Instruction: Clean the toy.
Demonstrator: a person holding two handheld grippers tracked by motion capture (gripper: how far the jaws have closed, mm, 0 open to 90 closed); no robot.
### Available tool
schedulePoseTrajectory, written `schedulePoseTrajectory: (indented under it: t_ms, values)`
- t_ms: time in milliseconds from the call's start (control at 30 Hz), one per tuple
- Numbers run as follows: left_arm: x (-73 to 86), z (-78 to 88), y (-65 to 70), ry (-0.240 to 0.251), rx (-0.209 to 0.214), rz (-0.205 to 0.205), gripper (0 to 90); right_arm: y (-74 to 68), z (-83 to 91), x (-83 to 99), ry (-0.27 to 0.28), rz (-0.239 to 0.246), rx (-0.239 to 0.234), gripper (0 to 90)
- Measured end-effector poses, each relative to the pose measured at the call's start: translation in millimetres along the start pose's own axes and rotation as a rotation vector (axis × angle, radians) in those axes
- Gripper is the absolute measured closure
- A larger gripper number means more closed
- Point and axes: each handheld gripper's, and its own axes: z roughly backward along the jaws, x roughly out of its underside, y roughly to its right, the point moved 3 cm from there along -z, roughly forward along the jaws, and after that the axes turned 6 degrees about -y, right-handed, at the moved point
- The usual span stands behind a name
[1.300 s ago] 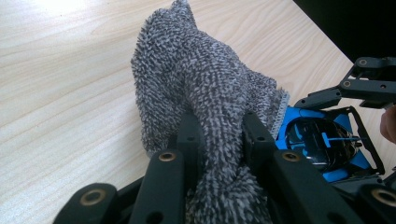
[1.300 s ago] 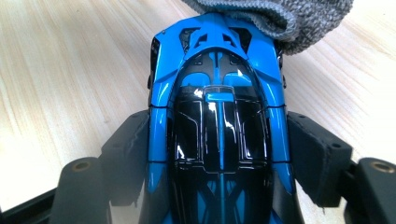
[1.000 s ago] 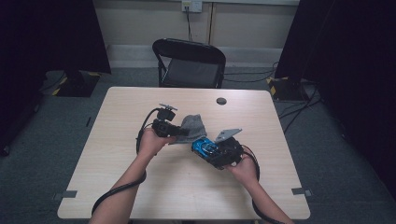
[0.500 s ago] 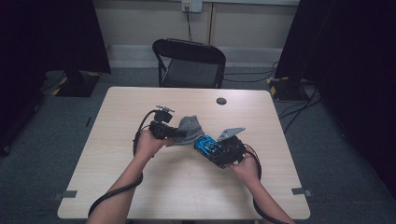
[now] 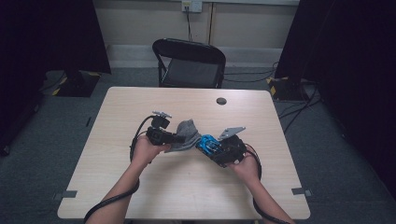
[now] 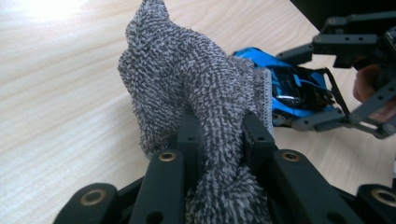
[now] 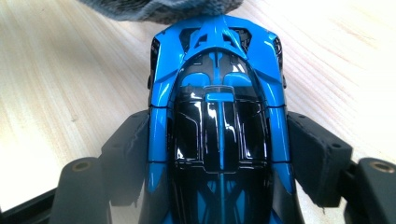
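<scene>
Your left gripper (image 5: 180, 138) is pinching the grey cloth (image 5: 187, 134) against the blue toy car (image 5: 208, 144) above the table (image 5: 140, 107), its own view showing jaws clamping cloth (image 6: 196, 93), while your right gripper's (image 7: 219, 149) jaws are squeezing the car's (image 7: 219, 116) sides just below the cloth (image 7: 163, 9).

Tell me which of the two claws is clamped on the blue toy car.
The right claw: its jaws squeeze the blue toy car by its sides. The left claw pinches the grey cloth instead.
</scene>
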Motion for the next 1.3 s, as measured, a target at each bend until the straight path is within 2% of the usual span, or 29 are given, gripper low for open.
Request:
schedulePoseTrajectory:
  t_ms: [200,600,900,933,1000,1167,1300]
  values:
    - [6.1,-0.2,2.7,0.001,0.009,-0.001,73.8,2.0,-0.4,0.6,0.001,-0.008,0.003,28.5]
    - [13.0,-2.9,11.2,-0.016,0.030,-0.030,73.7,7.5,1.7,3.1,-0.002,-0.023,0.017,28.4]
    - [24.8,1.1,17.8,-0.054,0.041,-0.079,73.7,12.4,3.2,4.3,-0.002,-0.046,0.021,28.5]
    - [26.1,2.1,17.7,-0.059,0.037,-0.085,73.7,12.7,3.4,4.4,0.000,-0.048,0.020,28.5]
    - [28.7,6.0,15.6,-0.068,0.000,-0.098,73.8,13.1,4.3,3.9,0.006,-0.050,0.022,28.5]
    - [27.1,15.3,-5.1,-0.018,-0.100,-0.020,73.8,12.3,8.2,0.9,0.018,-0.048,0.016,28.5]
    - [19.9,10.0,-7.9,0.012,-0.114,-0.005,73.9,9.6,11.9,-2.2,0.032,-0.045,0.013,28.5]
